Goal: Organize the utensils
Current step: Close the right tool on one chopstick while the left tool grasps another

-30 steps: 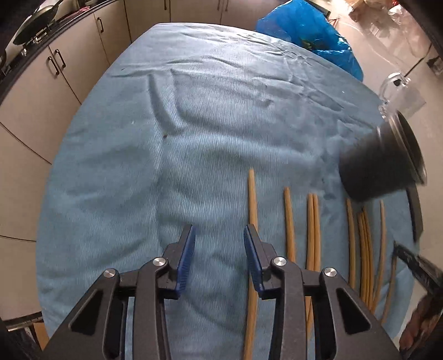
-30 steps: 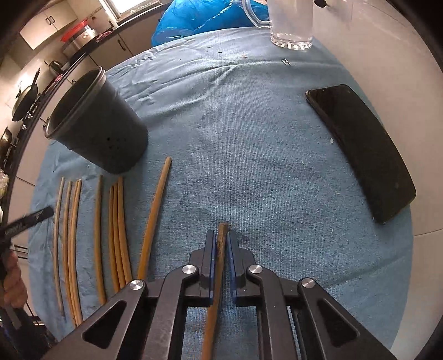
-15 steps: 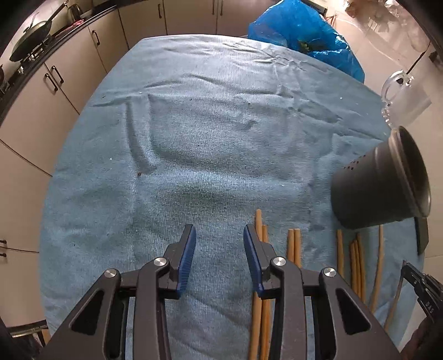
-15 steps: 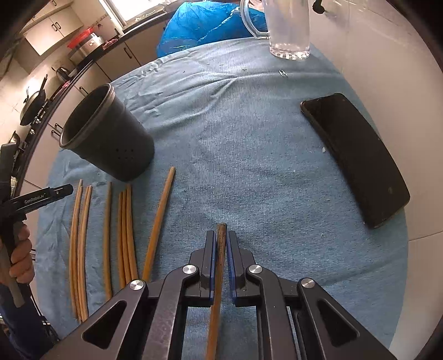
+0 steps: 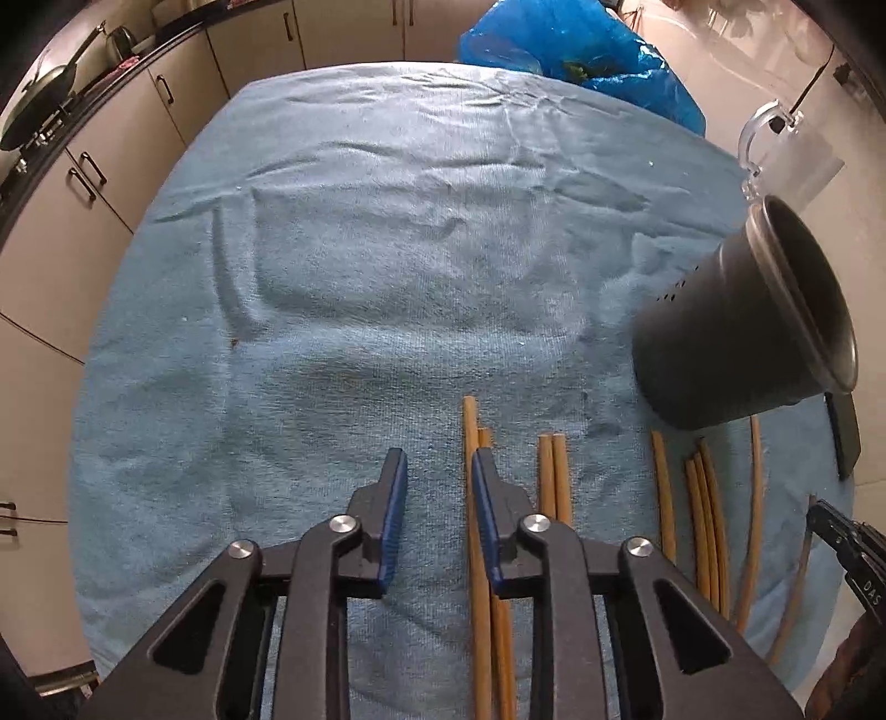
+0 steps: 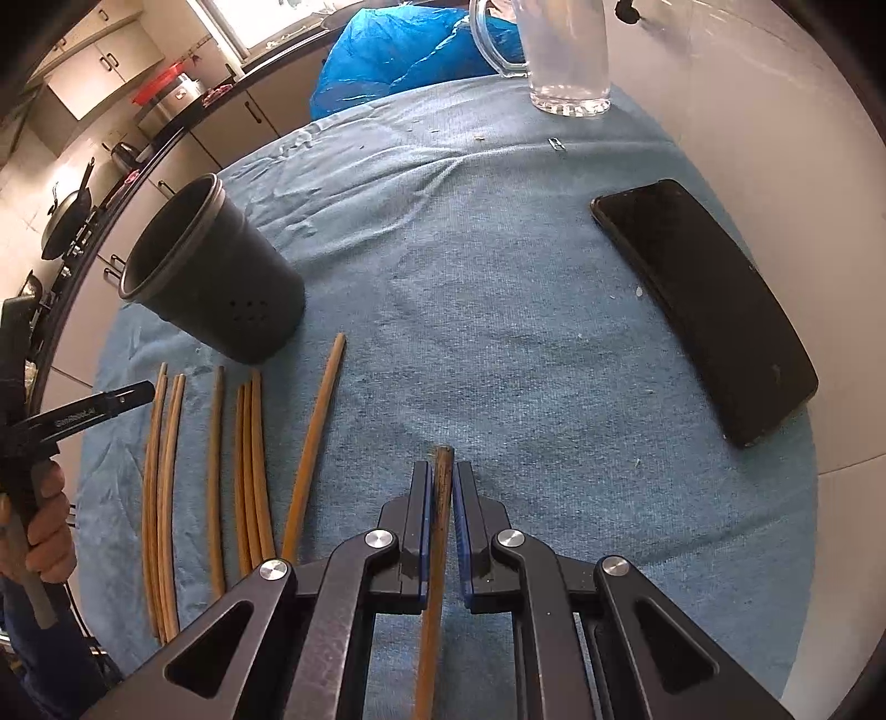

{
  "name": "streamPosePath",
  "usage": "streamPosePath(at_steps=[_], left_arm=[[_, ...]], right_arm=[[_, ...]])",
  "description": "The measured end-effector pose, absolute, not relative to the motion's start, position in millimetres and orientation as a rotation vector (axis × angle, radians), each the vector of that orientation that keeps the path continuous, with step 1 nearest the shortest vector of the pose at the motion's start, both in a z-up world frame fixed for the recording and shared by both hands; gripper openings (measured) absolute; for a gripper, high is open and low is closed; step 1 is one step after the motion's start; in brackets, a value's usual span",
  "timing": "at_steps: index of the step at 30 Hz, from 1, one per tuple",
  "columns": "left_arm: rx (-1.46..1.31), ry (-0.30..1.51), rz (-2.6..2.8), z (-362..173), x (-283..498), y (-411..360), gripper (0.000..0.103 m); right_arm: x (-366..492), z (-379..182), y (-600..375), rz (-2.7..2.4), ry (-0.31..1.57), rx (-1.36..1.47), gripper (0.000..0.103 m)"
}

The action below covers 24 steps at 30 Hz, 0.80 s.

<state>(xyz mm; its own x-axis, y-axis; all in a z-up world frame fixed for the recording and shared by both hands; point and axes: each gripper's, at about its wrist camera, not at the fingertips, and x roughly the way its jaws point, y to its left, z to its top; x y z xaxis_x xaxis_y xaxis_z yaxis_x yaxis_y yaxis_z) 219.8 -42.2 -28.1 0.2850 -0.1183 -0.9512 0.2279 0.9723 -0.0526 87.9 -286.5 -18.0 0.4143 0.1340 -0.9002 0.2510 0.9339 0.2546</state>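
One blue towel (image 6: pixel 526 310) covers nearly all of your surface, and everything sits on it. Biggest thing on it is the dark perforated holder (image 6: pixel 221 277), standing upright toward the left side in your right wrist view, its mouth open to the top. Over on the right edge lies a black phone (image 6: pixel 703 304), flat and well apart from the rest, and at the far end stands a clear glass jug (image 6: pixel 565 55) with a blue plastic bag (image 6: pixel 398 50) behind it. Just in front of the holder you have a row of loose chopsticks (image 6: pixel 249 471) lying side by side, lengthwise toward you, none of them touching the holder. Your right hand-held gripper (image 6: pixel 441 498) is clamped tight on one darker chopstick (image 6: pixel 437 548), the stick running straight along the gap between the blue pads with its tip poking out just past them, above the towel. Your left hand-held gripper (image 5: pixel 437 509) has its jaws spread wide with nothing between them; it hangs over the towel with its right finger over the leftmost pair of sticks (image 5: pixel 476 443). Off at the towel's corner, the phone's end (image 5: pixel 844 437) peeks in beside the holder (image 5: pixel 736 332).
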Motion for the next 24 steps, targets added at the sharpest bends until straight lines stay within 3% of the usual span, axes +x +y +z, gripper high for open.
streamPosePath(at_steps=[11,13,24], left_arm=[[0.184,1.234,-0.209,-34.3,218.6,-53.7,0.022],[0.181,1.225,-0.189,-33.5,216.1,-51.3,0.007],[0.054,1.086,-0.247,16.2,174.0,-16.9,0.005]], right_arm=[[94.3,-22.6,-282.9,-0.070,1.161,0.370,0.008],[97.4,-26.6,-281.8,-0.072,1.171,0.367,0.008],[90.2,-6.8,-280.0,-0.045,1.098,0.381,0.008]])
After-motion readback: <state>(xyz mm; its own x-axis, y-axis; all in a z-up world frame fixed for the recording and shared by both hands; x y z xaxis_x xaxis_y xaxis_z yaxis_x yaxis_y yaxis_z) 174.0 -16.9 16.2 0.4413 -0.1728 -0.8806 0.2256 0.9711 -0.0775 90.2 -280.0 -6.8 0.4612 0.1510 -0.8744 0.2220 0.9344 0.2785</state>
